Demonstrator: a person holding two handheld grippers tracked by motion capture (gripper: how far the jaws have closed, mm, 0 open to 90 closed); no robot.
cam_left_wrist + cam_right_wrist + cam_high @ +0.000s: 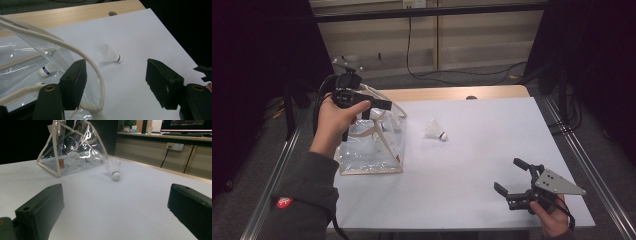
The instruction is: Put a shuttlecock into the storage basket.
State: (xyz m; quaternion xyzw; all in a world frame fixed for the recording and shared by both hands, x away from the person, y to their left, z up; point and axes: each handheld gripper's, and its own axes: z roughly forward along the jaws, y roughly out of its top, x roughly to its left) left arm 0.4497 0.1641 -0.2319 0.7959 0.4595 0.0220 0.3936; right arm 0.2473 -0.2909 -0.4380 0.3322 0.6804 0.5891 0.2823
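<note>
White table top point(482, 165) under dim light, wooden edge at the far side, dark surroundings. Left gripper point(371, 111) raised over the upper edge of a clear bag point(372, 150) with cream trim; jaws apart, pressing on nothing, white handle cord point(82, 53) draped just beside one jaw. Two shuttlecocks lying inside the bag, one with a blue band point(47, 70). Loose shuttlecock point(435, 131) on its side on the table, just beside the bag. Right gripper point(511, 176) low at the near right corner, well apart, jaws wide and empty.
</note>
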